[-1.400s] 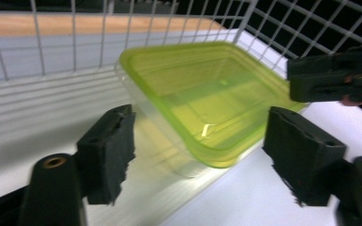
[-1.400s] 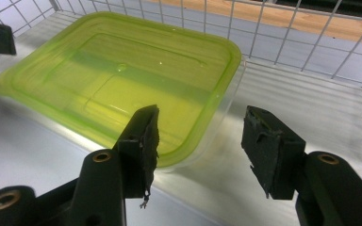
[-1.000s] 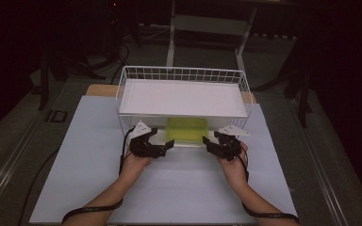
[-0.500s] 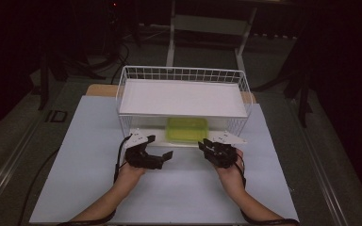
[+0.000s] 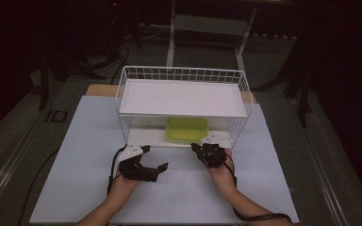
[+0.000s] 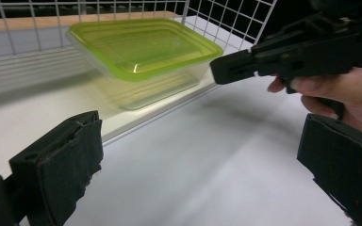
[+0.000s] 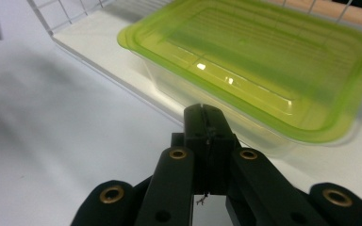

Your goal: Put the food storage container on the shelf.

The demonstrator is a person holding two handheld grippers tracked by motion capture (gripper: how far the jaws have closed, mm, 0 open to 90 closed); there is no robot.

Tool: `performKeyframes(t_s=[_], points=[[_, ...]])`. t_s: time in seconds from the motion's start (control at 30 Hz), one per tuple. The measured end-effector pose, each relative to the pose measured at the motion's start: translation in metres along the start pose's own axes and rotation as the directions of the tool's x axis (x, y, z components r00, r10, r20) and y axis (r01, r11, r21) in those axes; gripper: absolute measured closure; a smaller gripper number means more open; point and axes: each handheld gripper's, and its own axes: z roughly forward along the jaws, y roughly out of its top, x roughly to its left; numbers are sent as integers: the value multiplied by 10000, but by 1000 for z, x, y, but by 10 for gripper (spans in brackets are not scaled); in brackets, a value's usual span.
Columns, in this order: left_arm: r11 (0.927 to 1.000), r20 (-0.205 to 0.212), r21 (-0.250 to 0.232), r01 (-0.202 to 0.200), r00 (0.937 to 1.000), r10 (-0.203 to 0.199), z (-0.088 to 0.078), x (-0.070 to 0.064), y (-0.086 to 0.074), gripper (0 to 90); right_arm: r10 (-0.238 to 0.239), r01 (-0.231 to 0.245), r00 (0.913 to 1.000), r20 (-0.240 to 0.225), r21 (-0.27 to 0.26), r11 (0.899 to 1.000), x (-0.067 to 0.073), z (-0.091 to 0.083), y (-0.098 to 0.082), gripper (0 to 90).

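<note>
On the rack's lower shelf (image 5: 146, 137), mid-front, sits the green-lidded container (image 5: 186, 129). Left claw (image 5: 156, 166) gapes wide, right claw (image 5: 199, 149) pinched empty. Looks like pre-grasp; right needs opening.

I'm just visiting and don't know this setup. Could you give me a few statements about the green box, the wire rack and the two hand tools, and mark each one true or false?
1. The green-lidded box sits on the lower shelf of the wire rack. True.
2. The left tool is clamped on the box. False: its jaws stand wide apart over the white table, short of the box.
3. The right tool has its jaws closed together. True.
4. The box has no lid. False: a translucent green lid covers it.
5. Something is stacked on the rack's top shelf. False: that shelf is bare.
</note>
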Motion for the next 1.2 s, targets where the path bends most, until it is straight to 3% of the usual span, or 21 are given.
performKeyframes(t_s=[0.3, 0.73, 1.2], points=[[9996, 31, -171, 235, 9997, -234, -2, 4, -4, 14, -152, 148, 9996, 224, 155, 9998, 0, 27, 3, 900], [9987, 81, -155, 485, 9988, -484, -2, 7, -5, 14, 285, -276, 9979, 580, -163, 9995, -12, 43, 14, 900], [9989, 14, -183, 442, 9990, -442, -4, 9, -7, 14, 203, -176, 9969, 759, -357, 9992, -9, 62, 24, 900]])
